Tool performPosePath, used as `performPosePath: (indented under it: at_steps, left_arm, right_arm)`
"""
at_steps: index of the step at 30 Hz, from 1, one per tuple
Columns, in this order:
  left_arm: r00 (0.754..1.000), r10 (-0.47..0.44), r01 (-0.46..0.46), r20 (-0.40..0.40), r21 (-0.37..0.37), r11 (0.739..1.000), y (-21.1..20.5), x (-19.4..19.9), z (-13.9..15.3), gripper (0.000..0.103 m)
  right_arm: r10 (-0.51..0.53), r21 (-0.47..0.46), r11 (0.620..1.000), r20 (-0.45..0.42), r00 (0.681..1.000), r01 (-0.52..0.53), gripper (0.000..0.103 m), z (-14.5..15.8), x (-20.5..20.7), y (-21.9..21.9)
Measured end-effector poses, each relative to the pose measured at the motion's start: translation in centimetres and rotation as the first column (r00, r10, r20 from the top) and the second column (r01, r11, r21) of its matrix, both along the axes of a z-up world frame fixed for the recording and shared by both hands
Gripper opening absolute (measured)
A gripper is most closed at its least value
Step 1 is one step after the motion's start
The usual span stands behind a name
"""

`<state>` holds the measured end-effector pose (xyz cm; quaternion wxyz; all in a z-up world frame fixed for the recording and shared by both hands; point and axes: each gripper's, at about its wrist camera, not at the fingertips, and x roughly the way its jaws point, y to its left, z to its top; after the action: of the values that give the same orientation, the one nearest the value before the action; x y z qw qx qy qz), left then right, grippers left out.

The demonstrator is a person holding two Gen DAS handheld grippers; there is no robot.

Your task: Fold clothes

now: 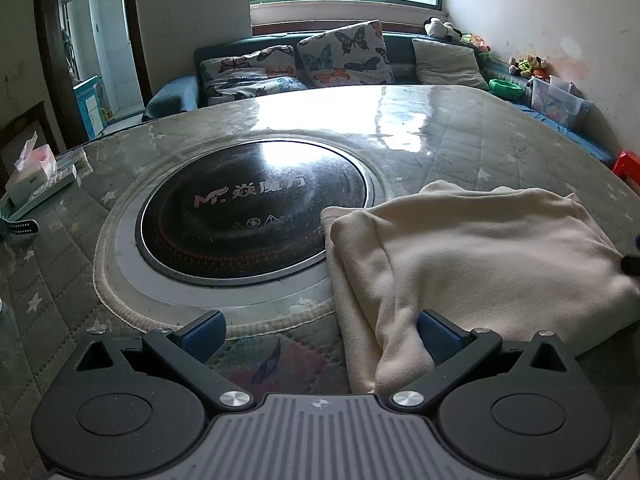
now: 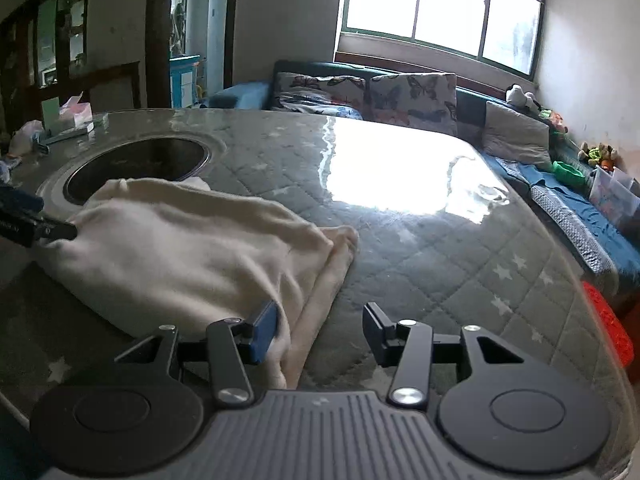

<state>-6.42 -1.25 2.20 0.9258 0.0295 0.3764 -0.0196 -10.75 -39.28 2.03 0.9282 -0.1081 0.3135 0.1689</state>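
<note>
The cream garment [image 1: 480, 264] lies part-folded on the quilted table [image 2: 440, 272], overlapping the hotplate ring [image 1: 256, 216]; both the left gripper [image 1: 322, 332] and right gripper [image 2: 320, 332] gape wide and empty, so loose layers may slump or slide on the glossy cover

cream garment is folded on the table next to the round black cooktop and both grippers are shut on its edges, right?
Not quite. The cream garment does lie folded beside the round black cooktop, but both grippers are open. The left gripper and right gripper each show spread fingers in their own wrist view, clamping nothing.
</note>
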Motion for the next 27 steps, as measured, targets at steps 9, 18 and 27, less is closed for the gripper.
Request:
performPosePath:
  at_steps: [9,18,27]
  left_arm:
    - [1.000,0.004,-0.004,-0.005,-0.005,1.000,0.1,0.0,-0.1,0.103]
    - [1.000,-0.001,0.001,-0.004,-0.005,1.000,0.2,-0.1,0.0,0.103]
    - [1.000,-0.004,0.004,0.002,-0.003,1.000,0.5,-0.8,0.2,0.103]
  right_arm:
    - [0.001,-0.006,1.000,0.029,1.000,-0.001,0.047,0.7,4.1,1.4]
    - [-0.066,-0.020,0.998,-0.015,0.998,0.065,0.048,-1.1,7.6,1.4]
    - [-0.001,-0.023,1.000,0.057,0.998,0.002,0.049,1.3,5.4,2.6]
